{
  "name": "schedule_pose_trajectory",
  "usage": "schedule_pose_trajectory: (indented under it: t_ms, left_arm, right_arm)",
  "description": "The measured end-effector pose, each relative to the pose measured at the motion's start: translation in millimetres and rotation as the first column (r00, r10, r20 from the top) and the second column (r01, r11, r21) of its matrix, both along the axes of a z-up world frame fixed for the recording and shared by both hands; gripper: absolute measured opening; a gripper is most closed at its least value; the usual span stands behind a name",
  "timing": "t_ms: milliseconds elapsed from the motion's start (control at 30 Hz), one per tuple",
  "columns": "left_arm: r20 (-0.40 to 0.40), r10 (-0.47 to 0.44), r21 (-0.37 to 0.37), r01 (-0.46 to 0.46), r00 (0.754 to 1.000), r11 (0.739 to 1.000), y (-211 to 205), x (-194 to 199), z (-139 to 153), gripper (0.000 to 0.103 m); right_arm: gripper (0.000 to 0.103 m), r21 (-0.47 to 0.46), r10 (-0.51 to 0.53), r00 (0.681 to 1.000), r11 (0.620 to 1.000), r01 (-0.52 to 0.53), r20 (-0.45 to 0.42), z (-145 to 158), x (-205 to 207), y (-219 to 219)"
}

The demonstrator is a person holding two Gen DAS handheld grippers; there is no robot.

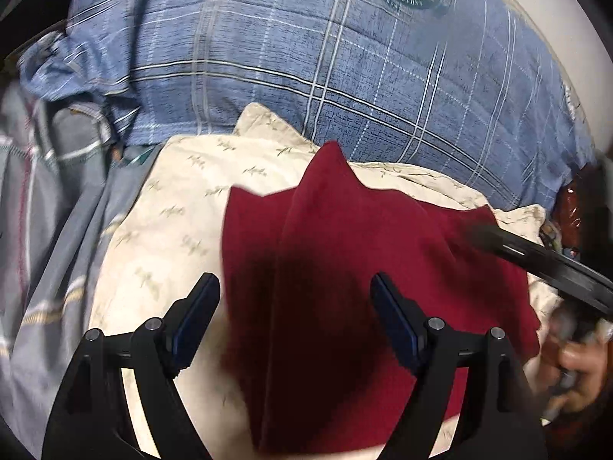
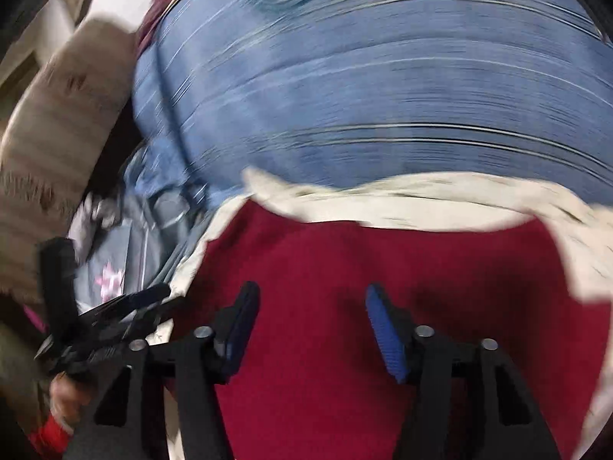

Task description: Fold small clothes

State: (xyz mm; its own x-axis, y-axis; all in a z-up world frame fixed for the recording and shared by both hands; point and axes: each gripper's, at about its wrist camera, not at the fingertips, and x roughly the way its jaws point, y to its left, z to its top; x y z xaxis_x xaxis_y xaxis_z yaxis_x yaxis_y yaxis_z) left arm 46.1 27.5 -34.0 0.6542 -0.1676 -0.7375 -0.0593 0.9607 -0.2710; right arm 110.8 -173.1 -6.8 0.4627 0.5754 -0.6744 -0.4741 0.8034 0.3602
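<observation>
1. Blue plaid blanket (image 1: 345, 76): spread beyond everything.
2. Cream cloth (image 1: 172, 211): under the garment.
3. Red garment (image 1: 345, 249): folded on cream cloth, below both tongs.
4. Left gripper (image 1: 295, 287): wide open, empty.
5. Right gripper (image 2: 310, 299): parted, empty.

Black jaws, blue pads (image 2: 385, 329), red sleeve (image 2: 48, 435)

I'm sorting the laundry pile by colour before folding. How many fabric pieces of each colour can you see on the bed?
Dark red: 1, the red cloth
Cream with leaf print: 1, the cream cloth
Blue plaid: 1, the blue plaid cover
Grey plaid: 1, the grey plaid fabric
Total: 4
</observation>
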Motion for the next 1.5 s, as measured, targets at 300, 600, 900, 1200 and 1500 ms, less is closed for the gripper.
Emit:
schedule_pose_trajectory:
  t_ms: [300,600,900,1200,1500]
  left_arm:
    - [-0.062,0.045,-0.05,-0.048,0.997,0.998,26.1,-4.2,-35.7,0.081]
    - [-0.085,0.056,-0.082,-0.063,0.995,0.995,36.3,8.1,-44.4,0.081]
    - [-0.068,0.062,-0.057,-0.066,0.996,0.996,36.1,2.1,-41.2,0.081]
    - [-0.094,0.068,-0.095,-0.076,0.993,0.993,44.9,-1.2,-41.0,0.081]
    - [-0.098,0.05,-0.135,-0.063,0.994,0.989,48.1,0.5,-41.8,0.082]
  right_arm:
    - [0.05,-0.145,0.105,0.992,0.983,-0.115,-0.077,-36.3,63.9,118.2]
    - [0.056,-0.17,0.076,0.989,0.981,-0.097,-0.125,-39.4,63.1,126.0]
    - [0.074,-0.17,0.106,0.983,0.977,-0.132,-0.153,-15.4,34.5,131.5]
    - [0.082,-0.319,0.095,0.988,0.939,-0.131,-0.124,-42.6,37.4,168.1]
    - [0.041,-0.31,0.145,0.984,0.935,-0.171,-0.106,-41.5,42.0,155.0]
